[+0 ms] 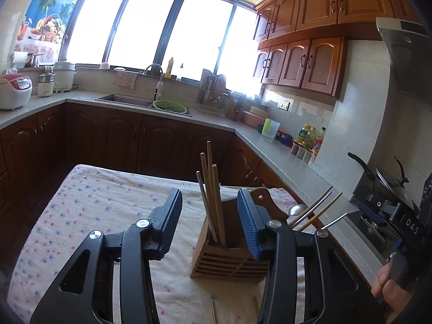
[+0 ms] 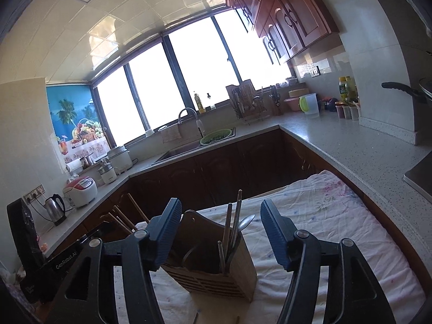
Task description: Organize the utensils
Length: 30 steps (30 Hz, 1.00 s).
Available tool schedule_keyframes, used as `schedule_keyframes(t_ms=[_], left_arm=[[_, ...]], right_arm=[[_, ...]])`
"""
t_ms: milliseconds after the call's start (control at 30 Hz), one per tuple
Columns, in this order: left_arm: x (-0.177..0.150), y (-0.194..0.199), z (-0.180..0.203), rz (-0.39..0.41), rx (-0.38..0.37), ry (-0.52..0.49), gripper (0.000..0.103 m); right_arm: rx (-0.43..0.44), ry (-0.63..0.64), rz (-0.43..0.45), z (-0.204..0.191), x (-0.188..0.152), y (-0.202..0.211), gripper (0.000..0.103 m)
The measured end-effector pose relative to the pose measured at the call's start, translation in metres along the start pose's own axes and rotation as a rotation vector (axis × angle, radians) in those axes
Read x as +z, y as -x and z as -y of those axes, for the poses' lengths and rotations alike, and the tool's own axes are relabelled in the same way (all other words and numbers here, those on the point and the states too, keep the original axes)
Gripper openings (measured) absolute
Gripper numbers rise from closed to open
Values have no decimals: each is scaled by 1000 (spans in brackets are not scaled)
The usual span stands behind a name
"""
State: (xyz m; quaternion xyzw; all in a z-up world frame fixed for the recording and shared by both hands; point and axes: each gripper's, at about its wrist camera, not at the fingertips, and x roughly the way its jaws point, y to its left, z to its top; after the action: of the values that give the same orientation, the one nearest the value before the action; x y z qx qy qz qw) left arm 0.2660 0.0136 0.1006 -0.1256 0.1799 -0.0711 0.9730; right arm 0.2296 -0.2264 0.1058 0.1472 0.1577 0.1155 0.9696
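A slatted wooden utensil holder (image 1: 229, 259) stands on the floral cloth (image 1: 108, 202) that covers the table. Its left compartment holds upright wooden chopsticks (image 1: 212, 178) and a metal one. A spoon (image 1: 297, 210) and more chopsticks lean out of the right compartment. My left gripper (image 1: 210, 193) is open just in front of the holder, and its pads touch nothing. In the right wrist view the same holder (image 2: 216, 272) shows its spoon (image 2: 247, 221) and metal utensils. My right gripper (image 2: 221, 203) is open before it, holding nothing. Two thin sticks (image 1: 213, 310) lie on the cloth near me.
A grey counter (image 2: 351, 151) wraps around the room, with a sink (image 1: 124, 100), a green colander (image 1: 168, 105), a dish rack (image 1: 212, 91) and bottles (image 1: 307, 137). A stove with a lidded pan (image 1: 388, 181) lies right of the table. A rice cooker (image 2: 81, 189) and kettle (image 2: 55, 208) stand at left.
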Motion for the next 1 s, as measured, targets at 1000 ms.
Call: schedule_keyframes(t_ms=[1000], left_arm=[[-154, 136, -51, -132, 120, 146, 67]], right_arm=[[62, -69, -111, 9, -157, 113, 96]])
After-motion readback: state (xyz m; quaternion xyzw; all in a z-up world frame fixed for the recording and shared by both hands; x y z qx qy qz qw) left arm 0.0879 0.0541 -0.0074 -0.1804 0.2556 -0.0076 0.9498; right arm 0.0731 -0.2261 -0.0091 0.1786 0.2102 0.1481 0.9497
